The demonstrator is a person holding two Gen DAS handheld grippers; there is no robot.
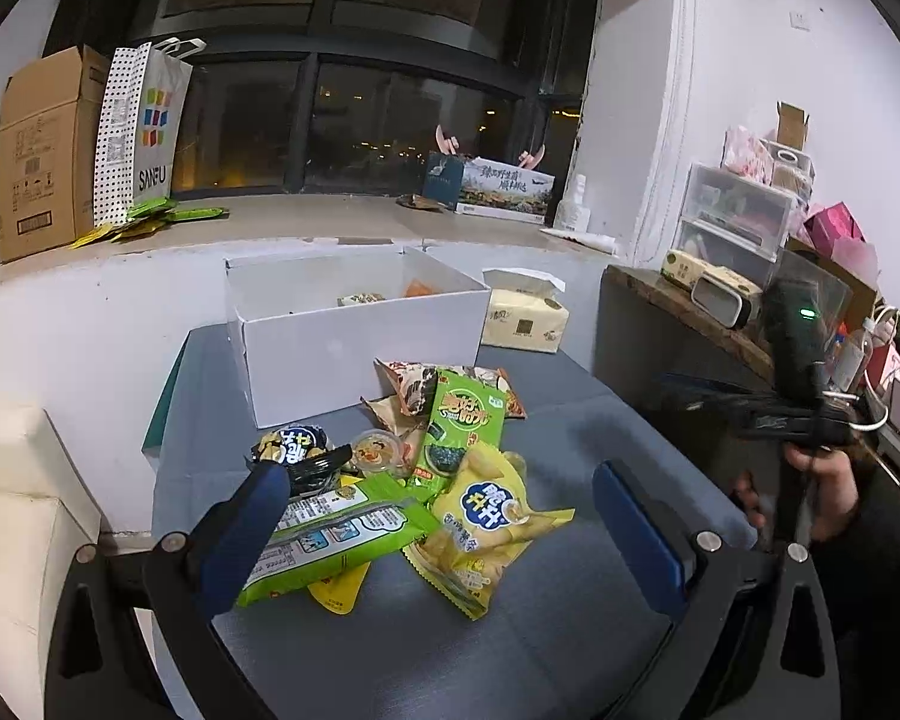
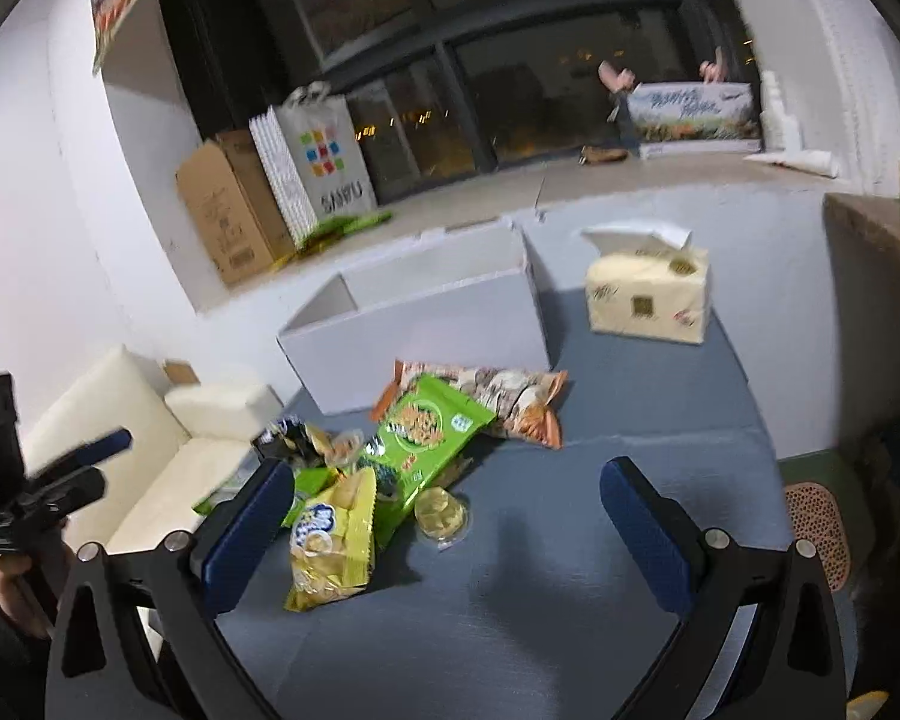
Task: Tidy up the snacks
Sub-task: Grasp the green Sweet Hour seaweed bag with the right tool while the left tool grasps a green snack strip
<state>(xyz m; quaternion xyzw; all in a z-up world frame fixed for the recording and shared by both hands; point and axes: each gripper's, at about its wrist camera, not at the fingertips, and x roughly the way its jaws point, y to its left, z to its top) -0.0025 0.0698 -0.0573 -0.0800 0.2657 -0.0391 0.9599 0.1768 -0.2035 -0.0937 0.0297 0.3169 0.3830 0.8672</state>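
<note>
A pile of snack packets lies on the grey table (image 1: 570, 630): a yellow chip bag (image 1: 480, 528), a green seaweed packet (image 1: 462, 426), a flat green packet (image 1: 342, 531), a black packet (image 1: 294, 447), a small jelly cup (image 1: 378, 450) and an orange-brown bag (image 1: 414, 387). Behind stands an open white box (image 1: 360, 336) with a few snacks inside. My left gripper (image 1: 438, 522) is open above the pile. My right gripper (image 2: 447, 525) is open above the yellow bag (image 2: 330, 546), green packet (image 2: 426, 426) and jelly cup (image 2: 441, 513).
A tissue pack (image 1: 525, 315) sits right of the box. A cardboard box (image 1: 42, 156) and a paper bag (image 1: 141, 132) stand on the window ledge. A cream sofa (image 2: 126, 456) is left of the table. A cluttered shelf (image 1: 738, 300) is on the right.
</note>
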